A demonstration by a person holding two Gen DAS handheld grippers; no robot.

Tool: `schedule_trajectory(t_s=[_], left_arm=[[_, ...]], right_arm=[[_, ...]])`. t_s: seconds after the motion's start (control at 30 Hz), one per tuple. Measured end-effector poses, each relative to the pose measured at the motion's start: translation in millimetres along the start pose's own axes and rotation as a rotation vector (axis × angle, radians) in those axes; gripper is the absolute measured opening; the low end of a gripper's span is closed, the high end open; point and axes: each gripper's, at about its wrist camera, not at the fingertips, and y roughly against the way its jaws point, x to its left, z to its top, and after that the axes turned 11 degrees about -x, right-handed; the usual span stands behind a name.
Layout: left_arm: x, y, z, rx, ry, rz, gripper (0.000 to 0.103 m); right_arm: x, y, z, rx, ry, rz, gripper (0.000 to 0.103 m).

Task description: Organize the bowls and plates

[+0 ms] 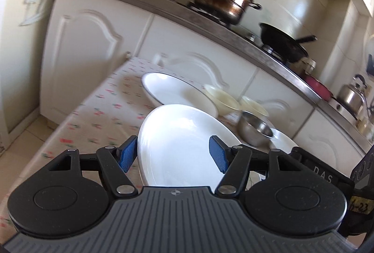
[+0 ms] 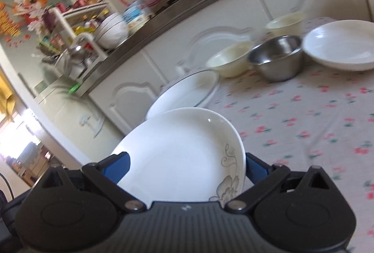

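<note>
Both tools carried one white plate above the bench.
The plate (image 2: 177, 154) sat clamped across its width in the right tool (image 2: 187, 168); the left tool (image 1: 174, 155) straddled it, grip unclear. Ahead lay a dark-rimmed plate (image 2: 187, 91), cream bowls (image 2: 230, 60), a steel bowl (image 2: 275, 56).

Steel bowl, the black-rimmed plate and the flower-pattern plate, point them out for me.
steel bowl (image 2: 275, 58), right wrist view, on its outer wall.
black-rimmed plate (image 1: 168, 89), left wrist view, on its inner surface.
flower-pattern plate (image 2: 177, 159), right wrist view, on its white centre.
</note>
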Motion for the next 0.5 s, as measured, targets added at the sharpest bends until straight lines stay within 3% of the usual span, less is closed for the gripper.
schedule_trajectory(t_s=[0.5], left_arm=[[26.2, -14.8, -1.3, 0.043, 0.06, 0.062, 0.077]], right_arm=[[27.9, -22.4, -17.4, 0.056, 0.07, 0.012, 0.101]])
